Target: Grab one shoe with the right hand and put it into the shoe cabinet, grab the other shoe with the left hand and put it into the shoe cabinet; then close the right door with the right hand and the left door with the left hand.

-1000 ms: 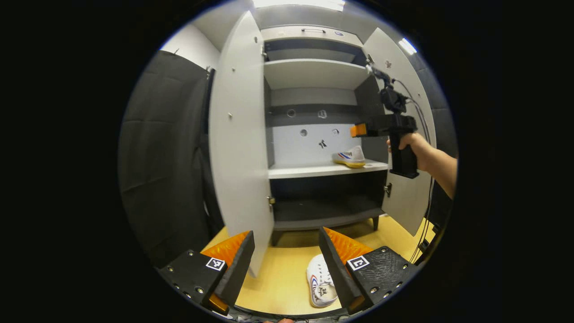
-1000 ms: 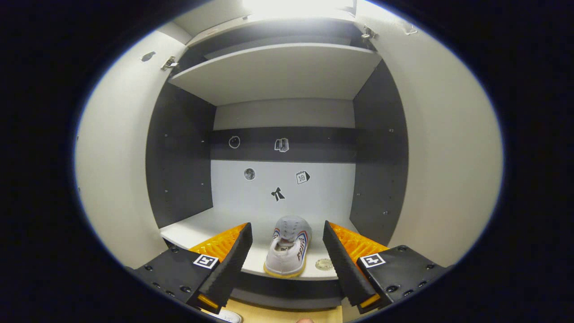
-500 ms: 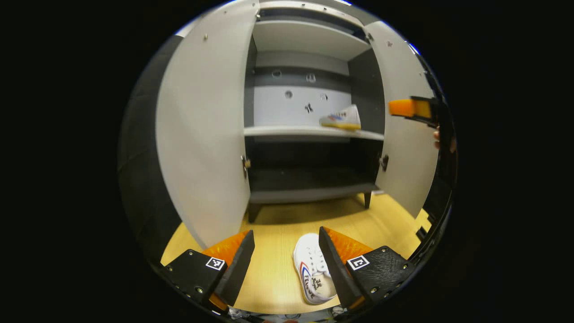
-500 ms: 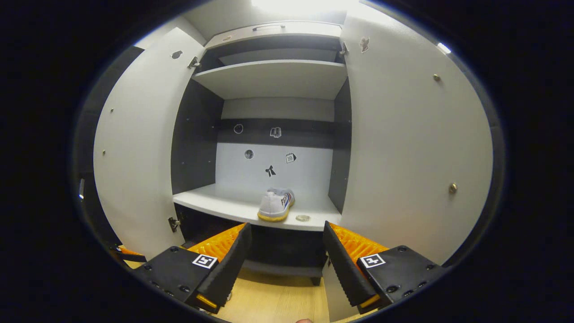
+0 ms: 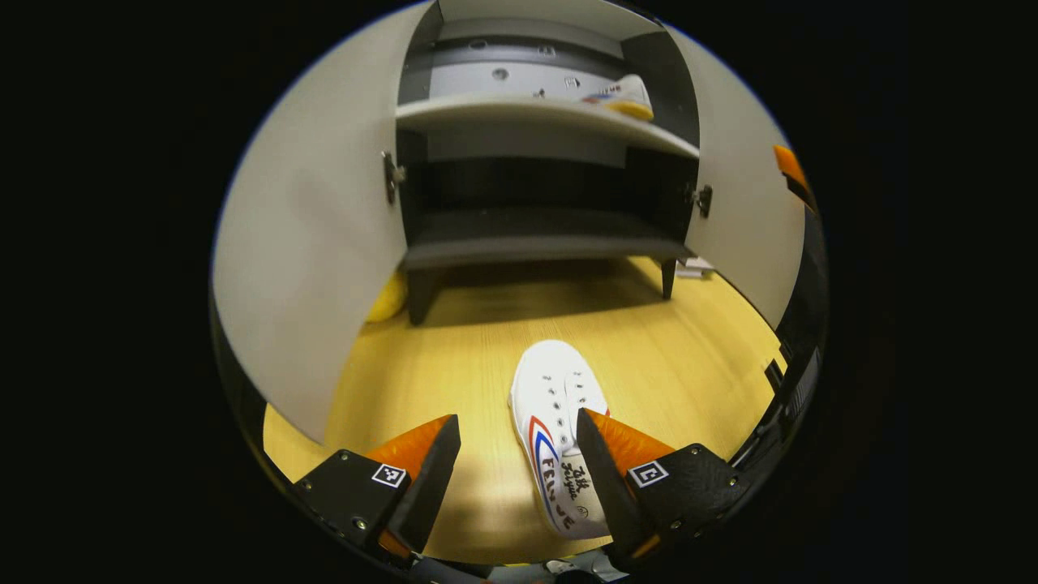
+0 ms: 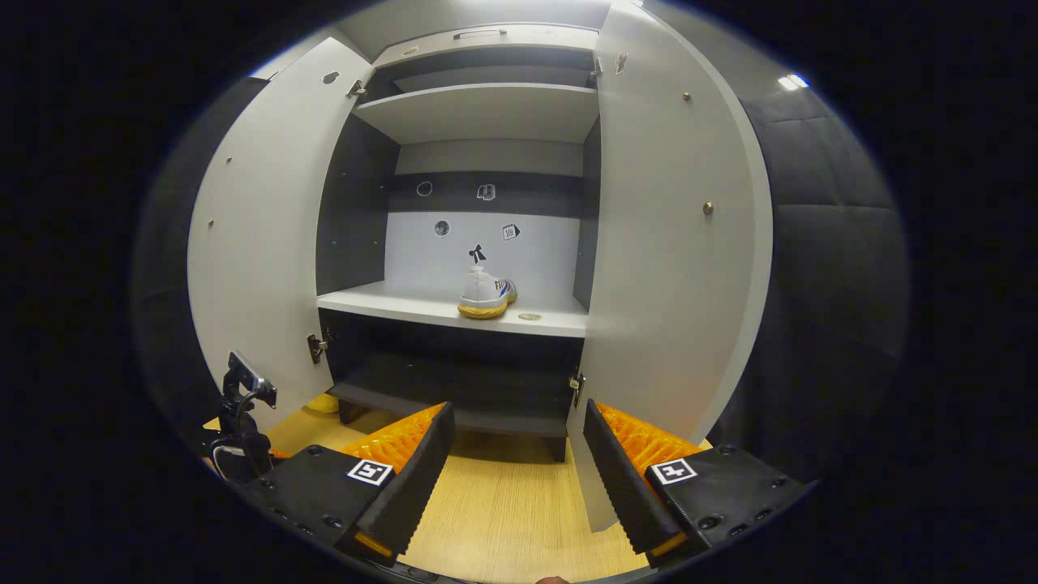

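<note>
Open floor [image 5: 486,357] between the cabinet [image 6: 486,113] and the shoe on the floor [image 5: 558,438]. Both doors, left door [image 6: 251,243] and right door [image 6: 673,259], swung wide, flanking the opening. Middle shelf [image 6: 389,300] free on its left; shoe on the shelf [image 6: 485,296] standing right of centre. Bottom shelf [image 5: 535,235] free.

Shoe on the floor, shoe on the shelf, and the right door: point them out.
Shoe on the floor [image 5: 555,393], left gripper view, on its laced upper.
Shoe on the shelf [image 6: 484,294], right gripper view, on its heel.
Right door [image 6: 665,268], right gripper view, on its inner face.
</note>
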`<action>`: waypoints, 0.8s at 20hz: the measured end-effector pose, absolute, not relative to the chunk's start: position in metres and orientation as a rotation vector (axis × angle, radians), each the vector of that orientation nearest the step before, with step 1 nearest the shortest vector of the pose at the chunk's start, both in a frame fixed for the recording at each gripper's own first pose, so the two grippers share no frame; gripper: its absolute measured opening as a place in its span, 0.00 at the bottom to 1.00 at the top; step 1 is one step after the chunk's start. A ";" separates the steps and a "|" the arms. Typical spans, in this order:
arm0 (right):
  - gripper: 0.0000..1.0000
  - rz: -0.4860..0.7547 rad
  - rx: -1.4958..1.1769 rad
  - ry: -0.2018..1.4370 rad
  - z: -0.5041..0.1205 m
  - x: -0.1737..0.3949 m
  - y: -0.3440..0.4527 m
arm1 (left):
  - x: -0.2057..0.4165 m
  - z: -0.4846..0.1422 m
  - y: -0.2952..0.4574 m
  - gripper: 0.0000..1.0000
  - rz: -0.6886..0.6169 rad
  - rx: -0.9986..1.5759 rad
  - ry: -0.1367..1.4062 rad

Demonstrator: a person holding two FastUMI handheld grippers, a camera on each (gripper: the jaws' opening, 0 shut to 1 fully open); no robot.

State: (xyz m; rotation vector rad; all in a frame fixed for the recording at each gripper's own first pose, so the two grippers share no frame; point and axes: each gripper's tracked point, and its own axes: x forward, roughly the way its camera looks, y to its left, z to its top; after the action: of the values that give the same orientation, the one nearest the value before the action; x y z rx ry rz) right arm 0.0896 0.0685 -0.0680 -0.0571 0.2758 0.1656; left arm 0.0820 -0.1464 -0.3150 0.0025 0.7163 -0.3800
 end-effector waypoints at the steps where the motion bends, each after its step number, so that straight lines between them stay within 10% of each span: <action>1: 1.00 0.165 -0.057 0.284 -0.070 0.086 0.069 | 0.082 -0.321 -0.148 0.80 -0.389 0.007 0.735; 11: 0.99 0.210 -0.063 0.325 -0.081 0.062 0.083 | 0.071 -0.364 -0.157 0.78 -0.401 0.028 0.845; 16: 1.00 0.239 -0.066 0.350 -0.091 0.056 0.092 | 0.066 -0.368 -0.169 0.35 -0.416 -0.051 0.879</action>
State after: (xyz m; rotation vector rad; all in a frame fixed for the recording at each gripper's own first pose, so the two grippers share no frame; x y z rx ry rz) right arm 0.0565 0.0925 -0.0909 -0.0658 0.3500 0.2392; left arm 0.0663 -0.1693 -0.3684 -0.0512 0.8793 -0.4162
